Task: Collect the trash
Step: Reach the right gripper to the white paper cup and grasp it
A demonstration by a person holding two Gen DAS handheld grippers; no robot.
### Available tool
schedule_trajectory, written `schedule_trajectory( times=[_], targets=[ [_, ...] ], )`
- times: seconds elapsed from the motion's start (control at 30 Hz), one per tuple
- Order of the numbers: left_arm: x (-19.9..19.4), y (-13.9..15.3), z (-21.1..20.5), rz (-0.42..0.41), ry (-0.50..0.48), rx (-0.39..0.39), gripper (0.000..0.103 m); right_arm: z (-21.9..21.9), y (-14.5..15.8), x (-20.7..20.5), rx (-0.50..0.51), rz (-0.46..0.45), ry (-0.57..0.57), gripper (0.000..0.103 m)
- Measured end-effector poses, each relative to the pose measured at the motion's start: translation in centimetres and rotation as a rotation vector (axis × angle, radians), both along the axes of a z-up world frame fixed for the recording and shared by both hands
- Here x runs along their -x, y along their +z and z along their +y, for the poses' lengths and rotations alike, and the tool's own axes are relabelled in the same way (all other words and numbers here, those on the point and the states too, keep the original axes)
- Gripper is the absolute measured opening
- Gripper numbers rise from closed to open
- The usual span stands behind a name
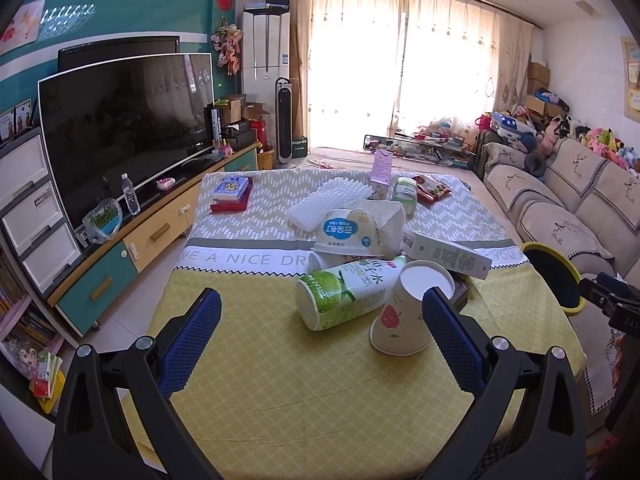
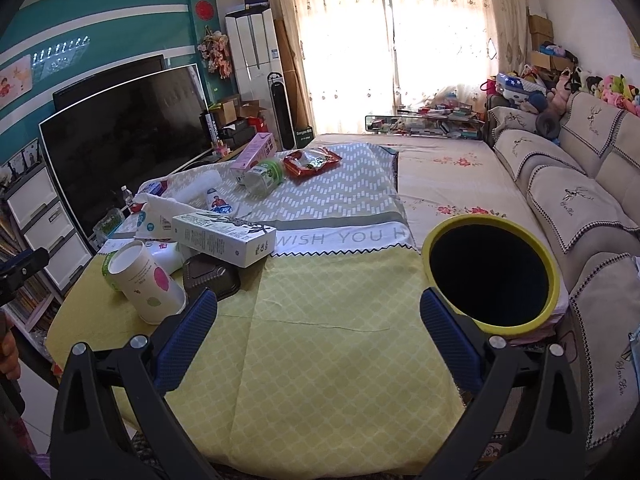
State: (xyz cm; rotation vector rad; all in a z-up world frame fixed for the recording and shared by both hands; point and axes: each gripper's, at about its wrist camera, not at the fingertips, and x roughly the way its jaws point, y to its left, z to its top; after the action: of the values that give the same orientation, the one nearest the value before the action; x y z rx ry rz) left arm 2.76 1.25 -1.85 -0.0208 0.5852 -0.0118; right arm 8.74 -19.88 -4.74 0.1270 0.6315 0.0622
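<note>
1. The left wrist view looks forward over the table (image 1: 320, 380), close above the trash pile, facing the window.
2. The right wrist view faces likewise, shifted right toward the bin (image 2: 492, 276).
3. Both share the paper cup (image 1: 404, 316), white box (image 1: 444, 252) and bin.

Paper cup (image 1: 404, 312) inverted beside toppled green can (image 1: 344, 294) — yellow-rimmed bin (image 2: 492, 276) alongside.
</note>
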Motion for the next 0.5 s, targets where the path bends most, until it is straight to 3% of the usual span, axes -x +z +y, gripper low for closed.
schedule_trajectory(
  times=[0.27, 0.5],
  targets=[
    [-1.1, -1.1, 1.2, 0.018, 0.020, 0.017, 0.099, 4.1, -0.5, -3.1, -0.027, 0.036, 0.136, 0.097],
    [-0.7, 0.0, 3.9, -0.028, 0.088, 0.030, 0.099, 10.9, -0.1, -2.8, -0.057, 0.005, 0.382, 0.097]
  ],
)
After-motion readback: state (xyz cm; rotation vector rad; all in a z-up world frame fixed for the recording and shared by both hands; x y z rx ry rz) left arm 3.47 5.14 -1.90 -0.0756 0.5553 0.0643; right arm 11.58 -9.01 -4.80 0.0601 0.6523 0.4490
